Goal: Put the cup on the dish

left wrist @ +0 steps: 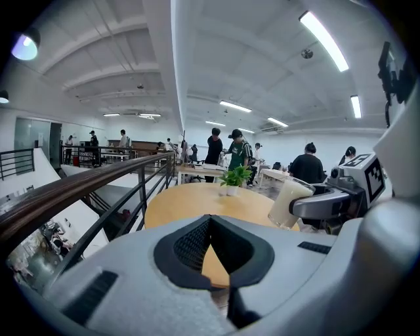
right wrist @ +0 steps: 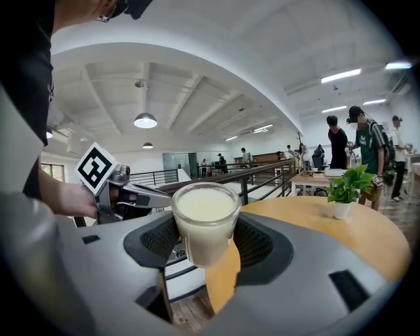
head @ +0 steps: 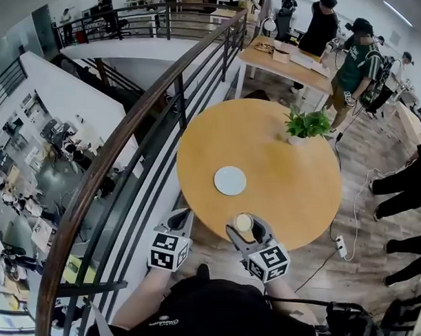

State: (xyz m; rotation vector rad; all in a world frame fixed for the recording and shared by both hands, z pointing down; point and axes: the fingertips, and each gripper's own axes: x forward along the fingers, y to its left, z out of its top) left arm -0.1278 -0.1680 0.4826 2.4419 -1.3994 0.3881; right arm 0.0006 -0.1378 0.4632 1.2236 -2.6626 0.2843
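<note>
Round table (head: pixel 287 195): stands right of the railing (head: pixel 146 111), just beside it.
On it: dish (head: pixel 229 180), left of centre; potted plant (head: pixel 305 125) at the far right edge, well apart from the dish.
Over its near edge: cup (head: pixel 244 222), gripped in the right claw (head: pixel 246 229), near the dish and in front of it, not on it.
Just off its near-left edge: left claw (head: pixel 177 219), jaws apart, nothing between them.
Behind the plant: second table (head: pixel 262 59).
On the floor to the right: power strip (head: pixel 341 246).

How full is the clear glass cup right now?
Nearly full: creamy white contents reach almost to the rim of the clear glass cup, held upright.
</note>
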